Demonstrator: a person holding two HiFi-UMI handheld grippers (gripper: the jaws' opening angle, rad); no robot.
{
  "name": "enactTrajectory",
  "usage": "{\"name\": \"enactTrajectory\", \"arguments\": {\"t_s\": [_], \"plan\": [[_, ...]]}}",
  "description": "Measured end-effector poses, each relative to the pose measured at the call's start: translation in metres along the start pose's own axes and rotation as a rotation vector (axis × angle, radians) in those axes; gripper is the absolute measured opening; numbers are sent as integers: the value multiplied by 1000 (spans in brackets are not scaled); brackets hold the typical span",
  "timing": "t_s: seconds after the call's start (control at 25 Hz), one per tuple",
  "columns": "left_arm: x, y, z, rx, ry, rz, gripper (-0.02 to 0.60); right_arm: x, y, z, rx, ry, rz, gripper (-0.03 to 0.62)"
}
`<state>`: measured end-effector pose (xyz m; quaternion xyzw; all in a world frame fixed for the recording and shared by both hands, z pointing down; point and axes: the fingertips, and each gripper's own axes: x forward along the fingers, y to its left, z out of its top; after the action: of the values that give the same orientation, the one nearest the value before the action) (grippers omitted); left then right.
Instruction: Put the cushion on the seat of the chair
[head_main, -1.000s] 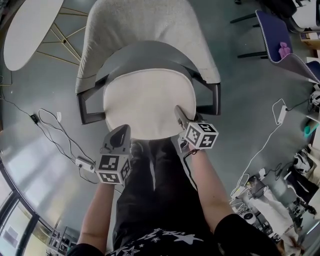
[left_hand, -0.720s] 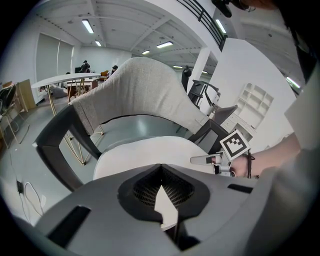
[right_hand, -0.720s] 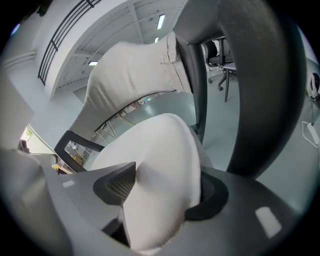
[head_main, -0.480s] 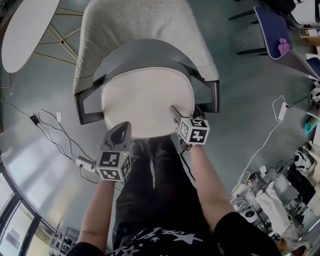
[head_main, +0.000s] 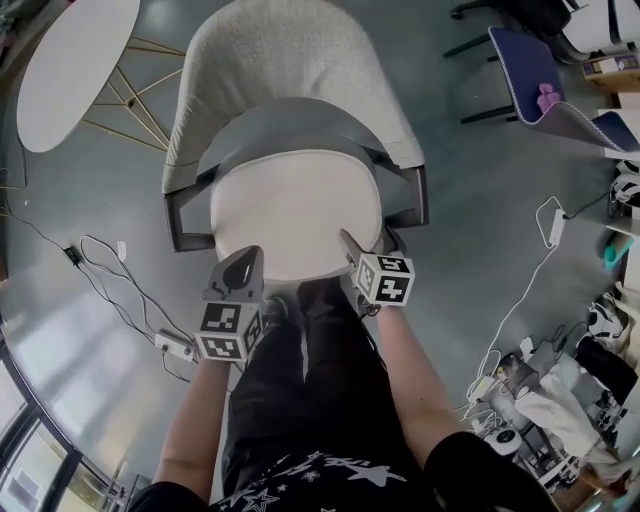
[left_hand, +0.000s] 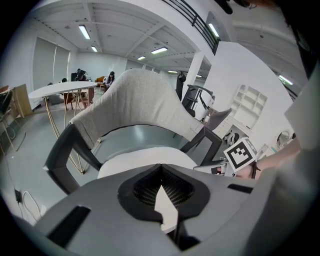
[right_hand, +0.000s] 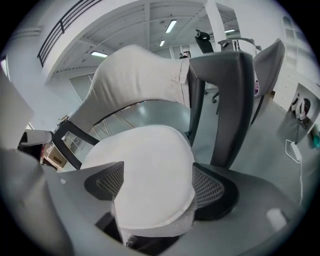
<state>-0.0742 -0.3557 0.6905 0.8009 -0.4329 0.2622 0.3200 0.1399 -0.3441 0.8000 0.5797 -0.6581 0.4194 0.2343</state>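
Observation:
A round white cushion (head_main: 295, 210) lies on the seat of a grey armchair (head_main: 290, 70). My left gripper (head_main: 243, 262) sits at the cushion's front left edge. In the left gripper view its jaws (left_hand: 160, 172) meet at the tips, with a sliver of white cushion (left_hand: 167, 210) pinched between them. My right gripper (head_main: 352, 245) is at the front right edge. Its jaws are opening, and the cushion's rim (right_hand: 145, 170) lies between the wide-spread pads of the right gripper (right_hand: 155, 185) without being squeezed.
The chair's dark armrests (head_main: 420, 195) flank the cushion on both sides. A white oval table (head_main: 75, 65) on gold legs stands at the left. Cables and a power strip (head_main: 170, 345) lie on the floor by my left hand. A blue chair (head_main: 540, 60) stands far right.
The right gripper's jaws have spread open and let go of the cushion's rim, and that hand has drawn back a little. The left gripper has stayed put.

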Motion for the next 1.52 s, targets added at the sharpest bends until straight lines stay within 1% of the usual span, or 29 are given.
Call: {"name": "enactTrajectory", "arguments": {"t_s": [0.2,0.32,0.4,0.52,0.64,0.72,0.84,0.96,1.0,1.12,1.2,1.36,1.52], "plan": [[-23,-8,22,24,-49,-23,9,-31,38,34,-1,-85,81,411],[-42,-14,40,32,-90,-38,9,-53,63,58,-17,-143,115,399],[-55,-20,53,36,-123,-52,9,-69,78,72,-34,-181,126,355],[-75,-28,69,52,-172,-71,9,-92,98,90,-76,-226,131,252],[-98,-35,76,59,-203,-81,9,-117,116,98,-139,-247,123,206],[-112,-38,80,65,-225,-87,9,-135,128,106,-141,-281,135,184],[-134,-37,83,77,-246,-84,9,-159,145,115,-137,-330,147,111],[-159,-32,88,84,-283,-73,8,-181,164,125,-165,-388,139,22],[-167,-31,88,87,-293,-73,9,-190,171,130,-174,-410,136,3],[-189,-30,86,109,-305,-79,8,-218,191,139,-180,-459,155,3],[-201,-28,82,125,-311,-89,9,-234,205,138,-187,-483,179,3],[-216,-31,73,131,-323,-120,9,-269,219,118,-187,-511,210,3],[-220,-39,67,142,-327,-144,9,-288,207,89,-146,-504,197,3]]}}
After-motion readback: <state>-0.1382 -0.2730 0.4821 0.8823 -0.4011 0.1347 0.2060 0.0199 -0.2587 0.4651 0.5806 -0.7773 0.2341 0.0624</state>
